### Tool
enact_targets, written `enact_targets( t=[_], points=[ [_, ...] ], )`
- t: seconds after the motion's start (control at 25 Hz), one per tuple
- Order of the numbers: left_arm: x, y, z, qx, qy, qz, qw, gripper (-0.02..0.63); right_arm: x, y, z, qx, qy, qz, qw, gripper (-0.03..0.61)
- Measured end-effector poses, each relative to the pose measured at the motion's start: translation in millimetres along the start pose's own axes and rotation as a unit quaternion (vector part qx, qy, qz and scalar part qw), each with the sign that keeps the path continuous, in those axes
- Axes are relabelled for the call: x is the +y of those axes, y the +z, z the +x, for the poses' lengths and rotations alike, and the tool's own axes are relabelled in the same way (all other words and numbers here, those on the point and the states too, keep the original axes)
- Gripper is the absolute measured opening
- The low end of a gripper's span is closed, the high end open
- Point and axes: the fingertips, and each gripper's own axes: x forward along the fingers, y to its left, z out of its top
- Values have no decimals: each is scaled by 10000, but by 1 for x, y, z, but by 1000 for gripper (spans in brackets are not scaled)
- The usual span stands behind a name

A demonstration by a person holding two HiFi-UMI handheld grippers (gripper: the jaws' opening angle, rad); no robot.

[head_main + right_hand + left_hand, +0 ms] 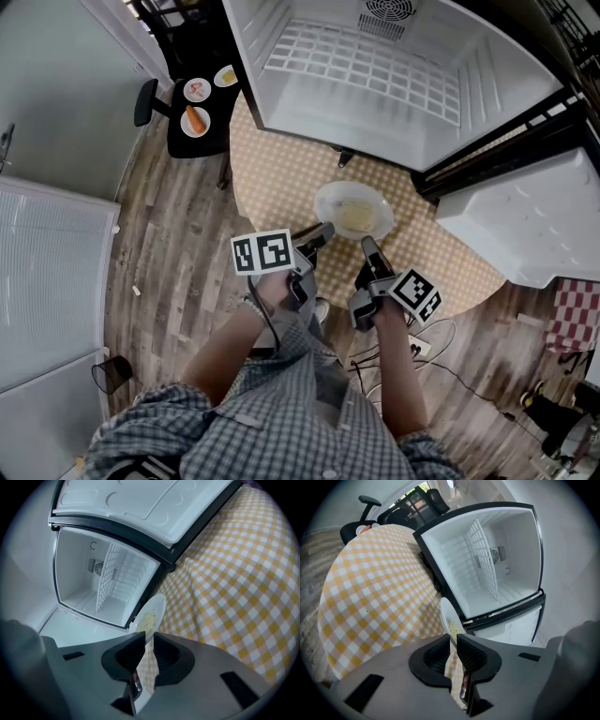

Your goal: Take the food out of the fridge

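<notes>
Head view steeply down from overhead; gripper views low, close; fridge (375, 75) and checked cloth (281, 178) common to all.

At frame centre, a white plate (328, 202) carries pale yellow food (355, 216) over a yellow-and-white checked tablecloth (272, 178). The fridge (319, 108) at the top is white inside with black edging. The floor (178, 253) at left is grey-brown wood grain, and the shirt (281, 422) at the bottom is grey-blue plaid.

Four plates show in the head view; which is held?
The large plate with pale food over the checked tablecloth, pinched by the left gripper and right gripper; the three small plates sit on the side table.
</notes>
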Motion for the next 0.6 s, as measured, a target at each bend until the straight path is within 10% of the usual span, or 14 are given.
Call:
enact_targets(
  t=[0.6],
  points=[
    [35, -15, 13, 290, 472, 54, 9985, 52, -36, -14, 14, 182, -535, 138, 9983, 44]
  ],
)
